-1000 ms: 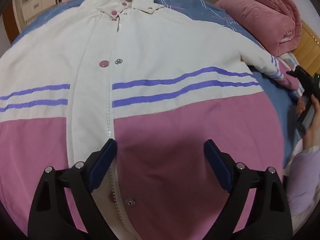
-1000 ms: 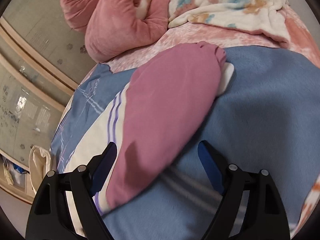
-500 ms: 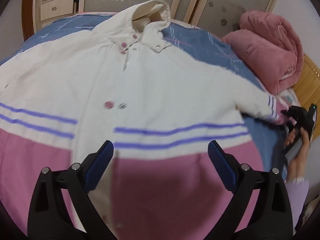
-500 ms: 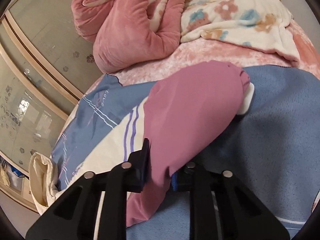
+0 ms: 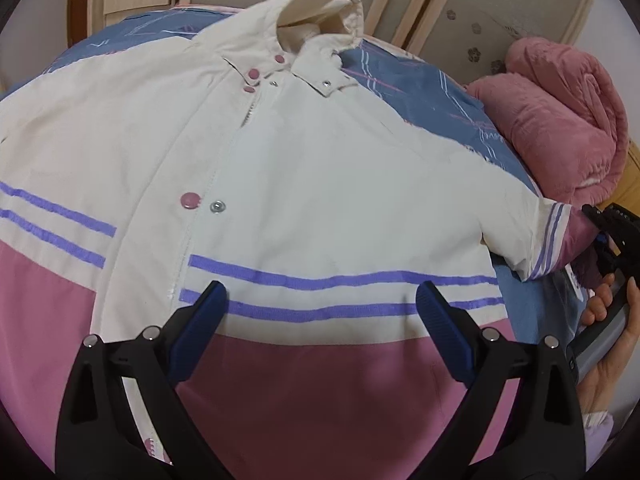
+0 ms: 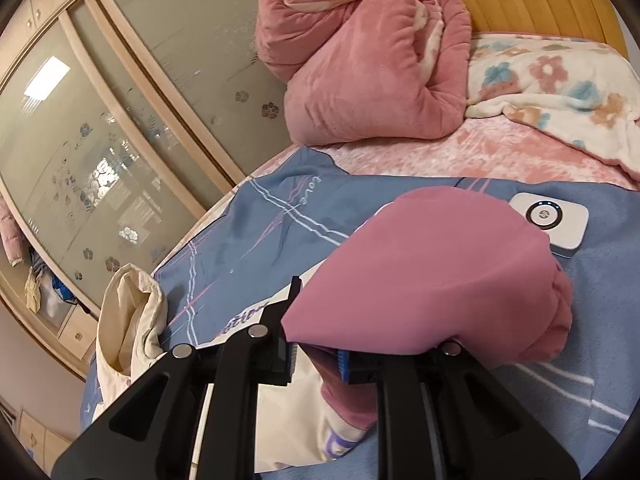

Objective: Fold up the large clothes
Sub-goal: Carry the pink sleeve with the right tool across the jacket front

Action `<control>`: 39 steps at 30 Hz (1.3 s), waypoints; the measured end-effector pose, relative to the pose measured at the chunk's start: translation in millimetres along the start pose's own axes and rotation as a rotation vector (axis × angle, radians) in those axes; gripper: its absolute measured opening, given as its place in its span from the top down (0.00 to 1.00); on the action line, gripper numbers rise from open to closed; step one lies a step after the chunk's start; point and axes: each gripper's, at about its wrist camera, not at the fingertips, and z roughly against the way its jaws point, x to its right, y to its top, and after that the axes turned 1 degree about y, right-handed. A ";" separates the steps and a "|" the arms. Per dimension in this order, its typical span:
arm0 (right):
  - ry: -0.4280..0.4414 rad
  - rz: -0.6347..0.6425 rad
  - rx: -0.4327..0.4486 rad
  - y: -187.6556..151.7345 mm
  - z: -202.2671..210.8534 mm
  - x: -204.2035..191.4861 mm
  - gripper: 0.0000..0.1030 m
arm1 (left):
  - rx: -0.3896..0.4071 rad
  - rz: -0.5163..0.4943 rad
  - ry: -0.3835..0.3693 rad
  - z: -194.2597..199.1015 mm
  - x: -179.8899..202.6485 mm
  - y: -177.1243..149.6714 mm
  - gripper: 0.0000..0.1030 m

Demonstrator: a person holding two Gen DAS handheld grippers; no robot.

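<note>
A cream and pink jacket (image 5: 320, 160) with purple stripes lies front up on the blue bedspread, collar (image 5: 320, 16) at the far end. My left gripper (image 5: 320, 312) is open and empty, hovering above the jacket's stripes. My right gripper (image 6: 316, 356) is shut on the jacket's pink sleeve (image 6: 432, 272) and holds it lifted off the bed; the sleeve drapes over its fingers. In the left wrist view the right gripper (image 5: 604, 236) holds that sleeve (image 5: 560, 236) at the far right edge.
A rolled pink quilt (image 6: 360, 56) and a floral blanket (image 6: 560, 84) lie by the wooden headboard. A white device (image 6: 552, 220) rests on the blue bedspread (image 6: 256, 232) beyond the sleeve. Sliding glass wardrobe doors (image 6: 100, 128) stand along the bed.
My right gripper has closed on the pink sleeve and raised it, uncovering the white device. My left gripper, still open, has moved up the jacket from the pink hem to the stripes.
</note>
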 end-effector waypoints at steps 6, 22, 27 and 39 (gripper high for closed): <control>0.178 0.163 0.018 -17.7 18.3 -55.4 0.84 | 0.058 0.056 0.035 10.4 -12.2 4.2 0.06; 0.915 0.816 -0.319 -160.3 73.2 -214.6 0.12 | 0.138 0.417 0.203 28.6 -98.3 7.1 0.04; 0.899 0.612 -0.203 -121.9 69.2 -189.6 0.01 | 0.122 0.369 0.075 25.6 -88.6 9.9 0.02; 0.429 0.376 -0.229 -109.6 2.8 -152.0 0.01 | 0.182 0.408 -0.029 26.9 -91.1 29.3 0.02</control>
